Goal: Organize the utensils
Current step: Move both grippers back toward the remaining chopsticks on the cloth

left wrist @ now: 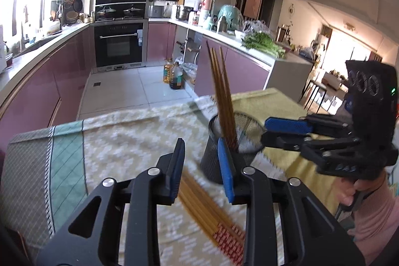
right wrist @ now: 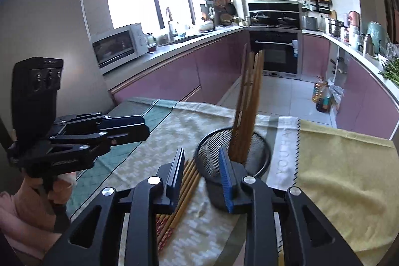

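Standing wooden chopsticks [left wrist: 220,91] – round mesh holder [left wrist: 217,166].

Black tool [left wrist: 202,167] with blue pads [left wrist: 225,166], silver screws, pink sleeve [left wrist: 374,223].

Black mesh holder [left wrist: 225,156]; tan chopsticks [left wrist: 220,96]; yellow cloth [right wrist: 344,181].

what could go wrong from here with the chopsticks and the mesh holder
1. The mesh holder looks light, and the standing chopsticks lean to one side; a nudge from either gripper could tip it.
2. The loose chopsticks lie bunched on the patterned cloth, so the left gripper, jaws open with nothing between them, may grab several or scatter them.
3. The right gripper works close by; they could collide.
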